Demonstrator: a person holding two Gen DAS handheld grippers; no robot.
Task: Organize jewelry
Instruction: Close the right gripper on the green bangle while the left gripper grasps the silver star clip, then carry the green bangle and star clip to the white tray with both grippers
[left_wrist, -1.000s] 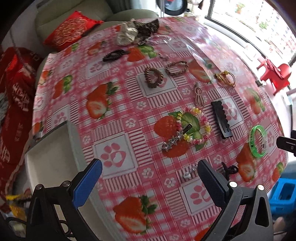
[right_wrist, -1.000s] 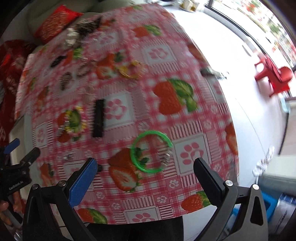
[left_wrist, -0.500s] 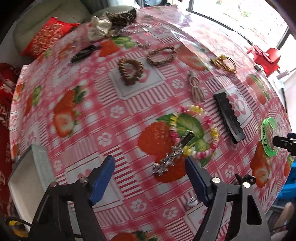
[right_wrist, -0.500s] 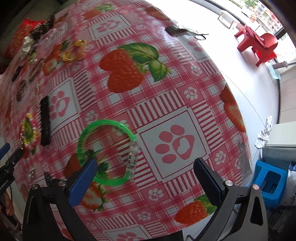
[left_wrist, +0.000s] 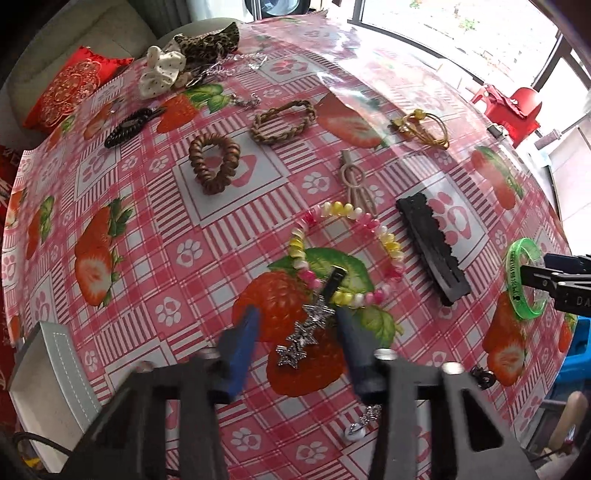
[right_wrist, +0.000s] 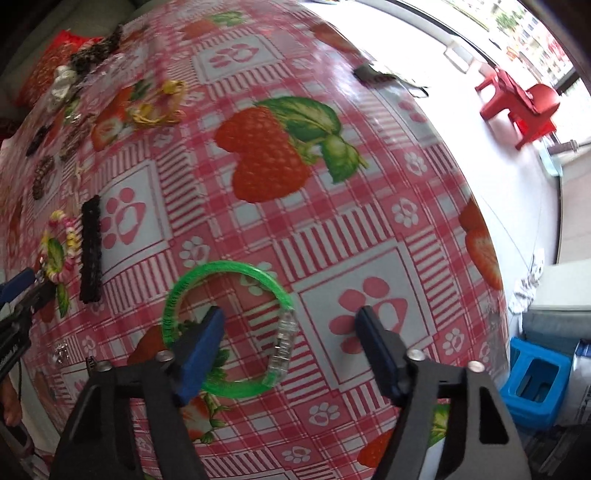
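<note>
The left gripper (left_wrist: 295, 326) is closing, its jaws straddling the star hair clip (left_wrist: 308, 328) on the tablecloth (left_wrist: 155, 229), pads not yet pressing. The clip looks thin, stiff and light, likely slippery metal; its narrow middle, across the stars, seems the best hold. Its dark end lies over the beaded bracelet (left_wrist: 343, 251), which may drag along.

The right gripper (right_wrist: 290, 330) is closing too, one finger inside the green bangle (right_wrist: 229, 328), the other well outside it. The rigid, light plastic rim should pinch best near the clear clasp (right_wrist: 282, 343), though blur hides contact.
</note>
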